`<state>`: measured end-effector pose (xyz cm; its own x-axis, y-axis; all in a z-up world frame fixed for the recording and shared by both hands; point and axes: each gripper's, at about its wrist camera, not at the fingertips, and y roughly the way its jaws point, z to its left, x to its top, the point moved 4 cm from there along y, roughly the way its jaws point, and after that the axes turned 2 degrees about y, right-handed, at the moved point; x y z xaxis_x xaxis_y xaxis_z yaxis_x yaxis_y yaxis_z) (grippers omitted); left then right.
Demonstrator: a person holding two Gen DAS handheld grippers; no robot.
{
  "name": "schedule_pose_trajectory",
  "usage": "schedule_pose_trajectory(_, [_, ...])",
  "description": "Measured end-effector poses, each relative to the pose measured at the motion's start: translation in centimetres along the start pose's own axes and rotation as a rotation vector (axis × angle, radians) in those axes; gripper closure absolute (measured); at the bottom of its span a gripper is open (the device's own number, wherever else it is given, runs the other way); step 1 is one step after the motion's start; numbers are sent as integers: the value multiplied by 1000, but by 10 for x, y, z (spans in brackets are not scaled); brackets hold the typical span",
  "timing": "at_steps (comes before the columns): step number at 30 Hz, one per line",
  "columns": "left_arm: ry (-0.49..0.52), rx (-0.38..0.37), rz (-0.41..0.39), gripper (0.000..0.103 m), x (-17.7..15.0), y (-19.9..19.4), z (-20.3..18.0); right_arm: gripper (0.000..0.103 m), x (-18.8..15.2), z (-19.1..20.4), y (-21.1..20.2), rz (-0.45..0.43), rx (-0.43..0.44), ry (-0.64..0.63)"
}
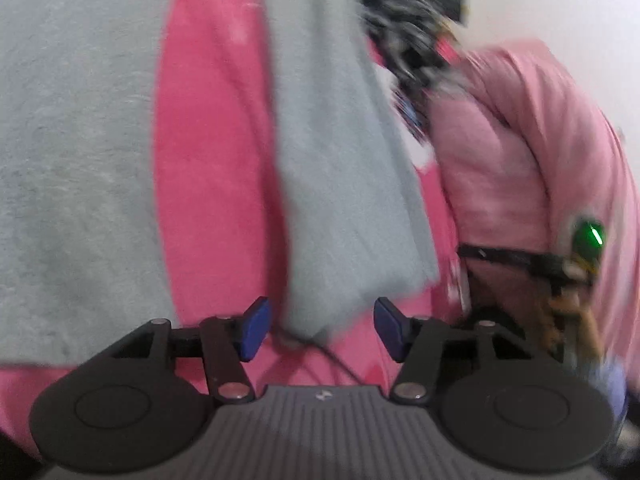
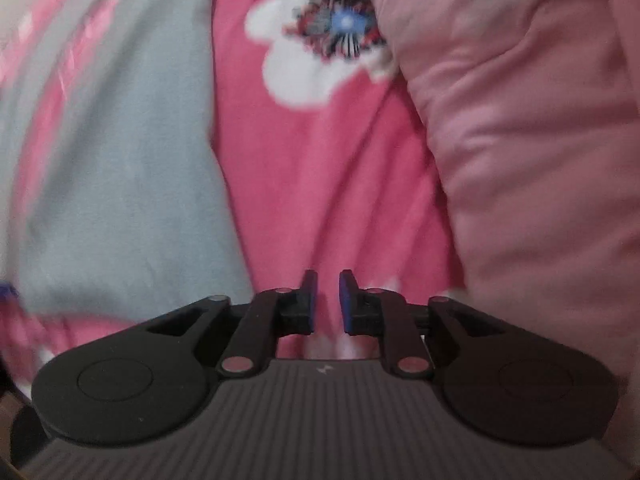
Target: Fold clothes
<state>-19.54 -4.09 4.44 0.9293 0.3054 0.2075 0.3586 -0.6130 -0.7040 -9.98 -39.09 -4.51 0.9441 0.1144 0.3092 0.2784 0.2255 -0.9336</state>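
Observation:
A pale grey-blue garment (image 1: 72,160) lies spread on a bright pink sheet (image 1: 208,168). One long flap of it (image 1: 340,184) runs down the middle of the left wrist view. My left gripper (image 1: 322,328) is open, and the flap's lower corner sits loosely between its blue pads (image 1: 256,326), which do not press on it. In the right wrist view the same grey garment (image 2: 120,160) lies to the left. My right gripper (image 2: 329,304) hovers over bare pink sheet (image 2: 320,184) beside it, its jaws a narrow gap apart with nothing between them.
A light pink quilt (image 2: 520,140) is bunched along the right, also in the left wrist view (image 1: 520,152). A dark patterned cloth (image 2: 340,28) lies at the far end by a white flower print (image 2: 296,80). A blurred black strap with a green light (image 1: 588,236) shows at right.

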Motion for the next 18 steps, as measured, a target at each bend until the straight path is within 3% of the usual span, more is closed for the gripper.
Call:
schedule_pose_trajectory(1, [-25,10,-13,47,6,4,7,64,6,0,0,-19,62,37])
schedule_pose_trajectory(2, [-36,25,-21,51,12,9,12,40,12,2,4,-24,130,56])
schedule_pose_trajectory(4, [-25,17,-47,61,23,19,14,13,24,22,21,-17,199,22])
schedule_pose_trajectory(6, [-48,-38,-57,93,29,26,13,11,37,41,41,-28,152,-51])
schedule_pose_trajectory(7, [-64,-59,-53,101,29,28,10,11,43,48,53,-24,108,-75])
schedule_pose_trajectory(8, [-75,-67,-52,100,28,28,7,22,44,51,65,5,73,-74])
schedule_pose_trajectory(11, [-47,-83,-79,101,22,16,-10,77,36,54,71,15,21,-134])
schedule_pose_trajectory(12, [-21,-89,-92,101,19,9,-18,86,33,51,62,-1,9,-165])
schedule_pose_trajectory(14, [36,-67,-107,101,12,3,-30,97,28,43,46,-31,-34,-219])
schedule_pose_trajectory(16, [46,-24,-84,101,9,14,-25,97,23,15,42,-35,-163,-230])
schedule_pose_trajectory(18, [31,16,-42,101,7,32,-14,97,18,-14,47,9,-178,-174])
